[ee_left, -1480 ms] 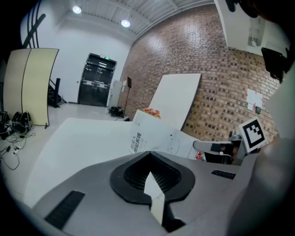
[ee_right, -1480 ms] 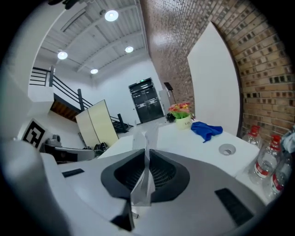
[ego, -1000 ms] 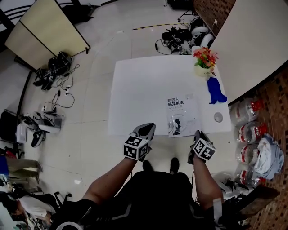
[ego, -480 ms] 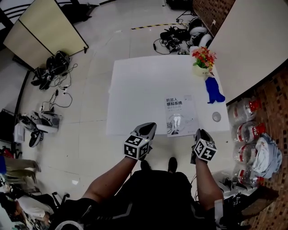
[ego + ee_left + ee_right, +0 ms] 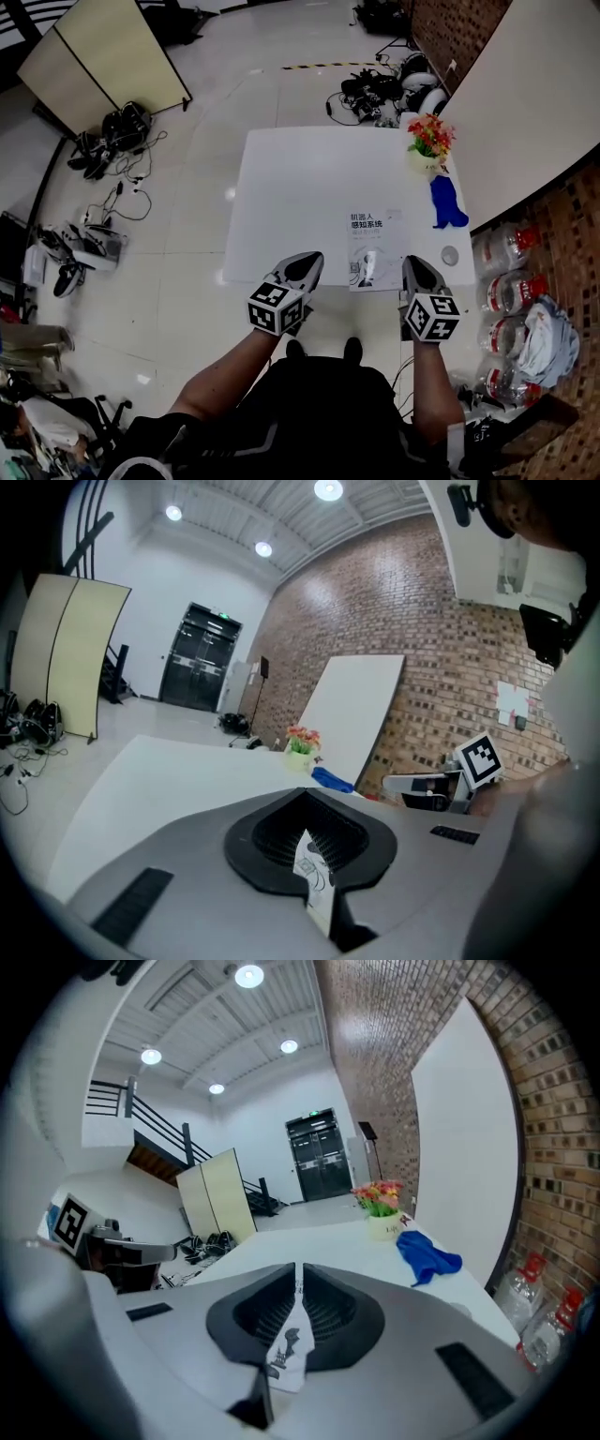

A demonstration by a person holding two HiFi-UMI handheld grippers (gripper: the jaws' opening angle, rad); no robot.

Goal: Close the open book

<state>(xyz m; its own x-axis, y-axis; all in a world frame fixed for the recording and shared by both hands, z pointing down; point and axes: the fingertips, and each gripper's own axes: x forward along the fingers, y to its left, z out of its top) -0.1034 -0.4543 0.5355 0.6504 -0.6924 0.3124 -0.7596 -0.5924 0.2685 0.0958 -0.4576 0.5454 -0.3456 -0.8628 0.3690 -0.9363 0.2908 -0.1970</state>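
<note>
The book (image 5: 373, 246) lies closed and flat near the front edge of the white table (image 5: 300, 187), its white printed cover facing up. My left gripper (image 5: 309, 261) hovers over the front edge just left of the book, jaws shut and empty (image 5: 305, 799). My right gripper (image 5: 415, 265) hangs just right of the book. Only a hairline slit shows between its jaws (image 5: 298, 1274), which have just closed a little with nothing in them. A sliver of the book's cover drawing (image 5: 286, 1354) shows below the jaws. Neither gripper touches the book.
A pot of flowers (image 5: 430, 141) stands at the table's far right corner, with a blue cloth (image 5: 446, 204) and a small round disc (image 5: 451, 255) along the right edge. Water bottles (image 5: 511, 281) stand on the floor to the right. Cables and gear (image 5: 375, 89) lie beyond the table.
Both grippers have risen, the right one more, and its marker cube has rolled to face up. The book has stayed closed in the same place.
</note>
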